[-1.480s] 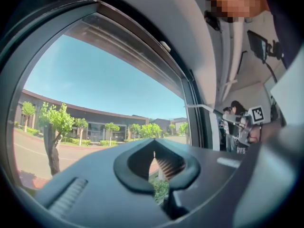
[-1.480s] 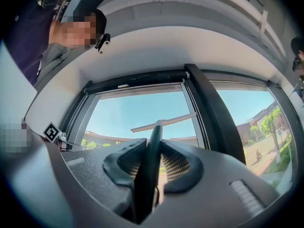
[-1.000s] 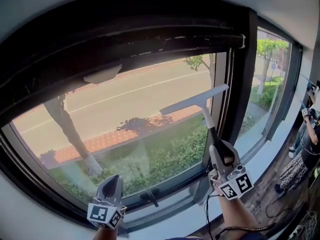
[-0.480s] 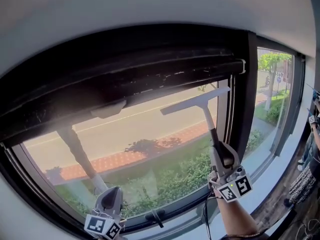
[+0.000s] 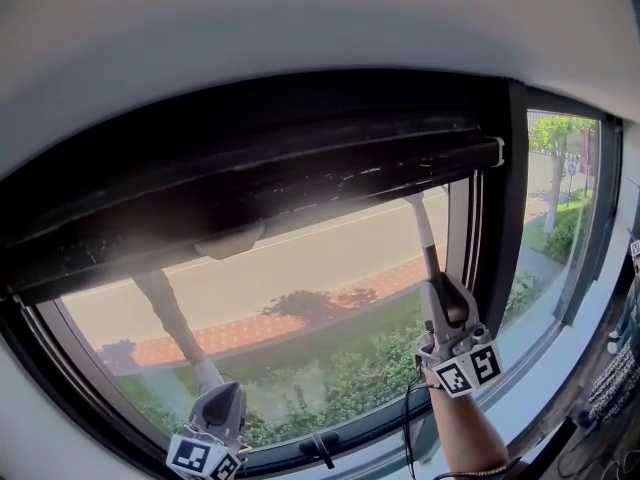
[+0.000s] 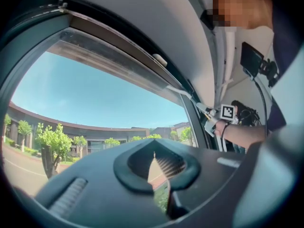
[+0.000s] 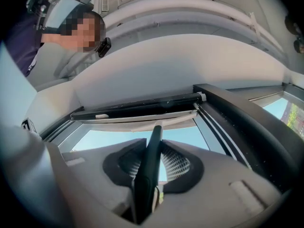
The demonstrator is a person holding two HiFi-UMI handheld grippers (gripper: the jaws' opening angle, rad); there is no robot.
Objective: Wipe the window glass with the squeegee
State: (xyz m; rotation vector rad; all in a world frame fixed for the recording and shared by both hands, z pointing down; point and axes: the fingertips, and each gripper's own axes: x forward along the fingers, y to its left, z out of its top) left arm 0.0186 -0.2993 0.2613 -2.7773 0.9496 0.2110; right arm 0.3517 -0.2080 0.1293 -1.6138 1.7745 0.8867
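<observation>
In the head view my right gripper [image 5: 437, 293] is shut on the dark handle of the squeegee [image 5: 419, 228], held upright against the window glass [image 5: 300, 298] near its right side. The pale neck runs up to the top of the pane, and the dark top rail hides the blade there. In the right gripper view the handle of the squeegee [image 7: 149, 167] is pinched between the jaws of my right gripper [image 7: 152, 163], with the blade lying along the pane's upper edge. My left gripper [image 5: 223, 404] hangs low by the bottom left of the pane, shut and holding nothing, as the left gripper view also shows for my left gripper [image 6: 153, 156].
A thick black upright [image 5: 497, 228] stands just right of the squeegee, with a second pane [image 5: 555, 218] beyond it. The dark top rail [image 5: 250, 203] spans the window under a pale wall. A window latch [image 5: 322, 446] sits on the bottom frame.
My right gripper has pushed the squeegee up the glass. The blade, in plain sight mid-pane a second ago, is now tucked under the top rail. The left gripper stayed low.
</observation>
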